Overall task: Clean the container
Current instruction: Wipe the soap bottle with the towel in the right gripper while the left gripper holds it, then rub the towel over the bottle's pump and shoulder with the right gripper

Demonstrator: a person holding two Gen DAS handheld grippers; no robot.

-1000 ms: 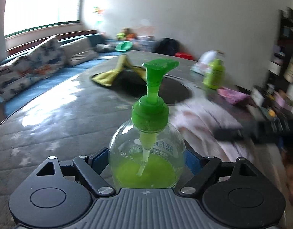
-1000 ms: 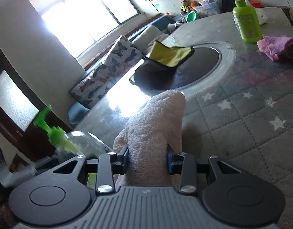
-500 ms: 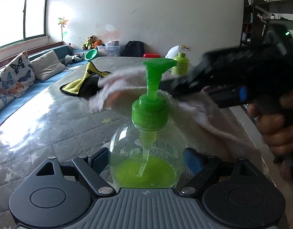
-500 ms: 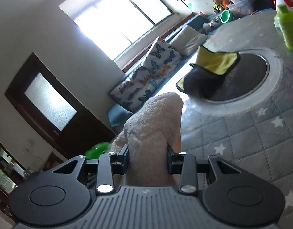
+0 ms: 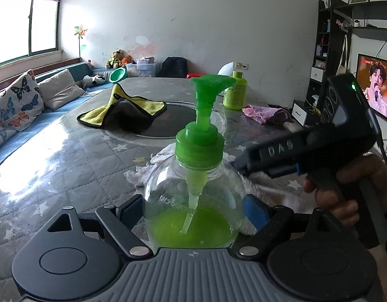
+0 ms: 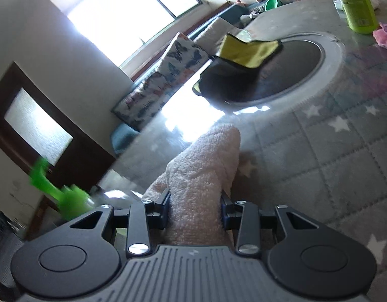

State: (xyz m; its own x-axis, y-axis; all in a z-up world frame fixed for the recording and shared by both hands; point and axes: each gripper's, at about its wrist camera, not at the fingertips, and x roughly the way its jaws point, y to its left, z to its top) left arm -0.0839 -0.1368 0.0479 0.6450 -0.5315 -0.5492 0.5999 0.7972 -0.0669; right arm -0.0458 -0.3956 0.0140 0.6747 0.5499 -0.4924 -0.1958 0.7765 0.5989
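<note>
Clamped in the right gripper [image 6: 195, 207], a pale pink towel [image 6: 203, 176] lies against the far side of the pump bottle [image 5: 193, 201] – a clear round container a third full of green liquid, held upright above the quilted table [image 5: 67, 166] by the left gripper [image 5: 193, 214], its blue pads squeezing the belly. Wiping looks to be under way – how much of the glass is done cannot be told. Beyond lie a yellow cloth [image 5: 123, 112], a green bottle [image 5: 235, 95] and a pink rag [image 5: 262, 112].

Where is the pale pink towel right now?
The pale pink towel is clamped in the right gripper; in the left wrist view it sits just behind and right of the pump bottle held by the left gripper.
</note>
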